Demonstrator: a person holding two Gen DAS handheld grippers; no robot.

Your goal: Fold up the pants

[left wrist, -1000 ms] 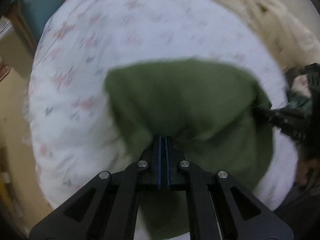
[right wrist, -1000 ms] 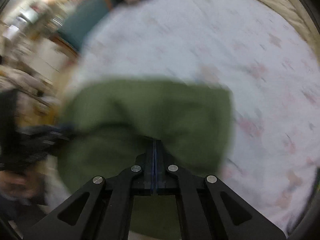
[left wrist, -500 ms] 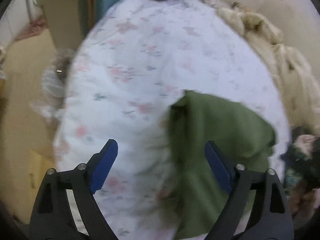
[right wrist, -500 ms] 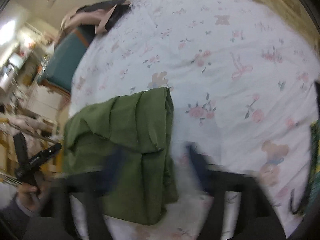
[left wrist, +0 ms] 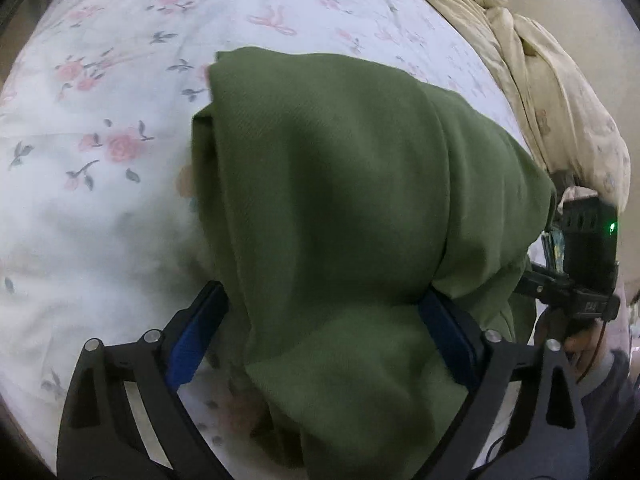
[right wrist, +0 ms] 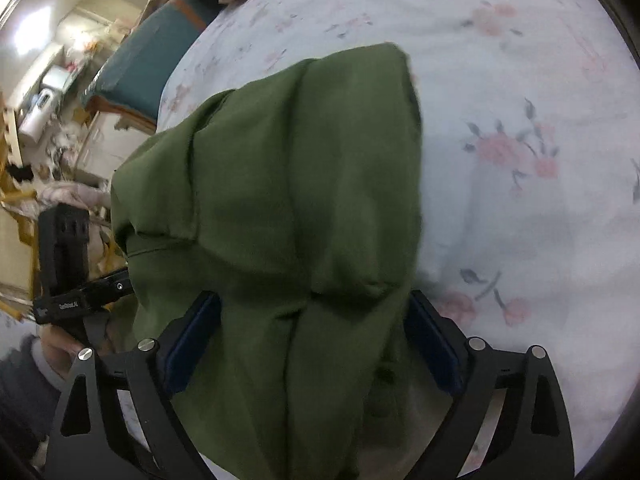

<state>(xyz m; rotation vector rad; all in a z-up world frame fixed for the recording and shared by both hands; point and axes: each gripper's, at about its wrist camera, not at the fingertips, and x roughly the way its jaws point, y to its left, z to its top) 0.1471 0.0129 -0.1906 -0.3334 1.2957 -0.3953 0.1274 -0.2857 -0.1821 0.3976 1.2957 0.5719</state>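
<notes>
Green pants [left wrist: 360,208] sit bunched on the floral bed sheet [left wrist: 100,200]. Both hand-held grippers, left [left wrist: 320,336] and right [right wrist: 312,332], are spread wide around the pants; I'd pinch the near edge evenly.

Folded pants [left wrist: 352,208] on the bedsheet [left wrist: 100,184], between each hand-held gripper's spread fingers, bundled quilt [left wrist: 560,92] behind

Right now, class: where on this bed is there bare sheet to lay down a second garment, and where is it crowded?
Bare floral sheet lies left of the green pants and beyond them, up to the cream duvet. In the right wrist view, sheet is also free right of the pants. It is crowded at the pants, where both open tools straddle them.
</notes>
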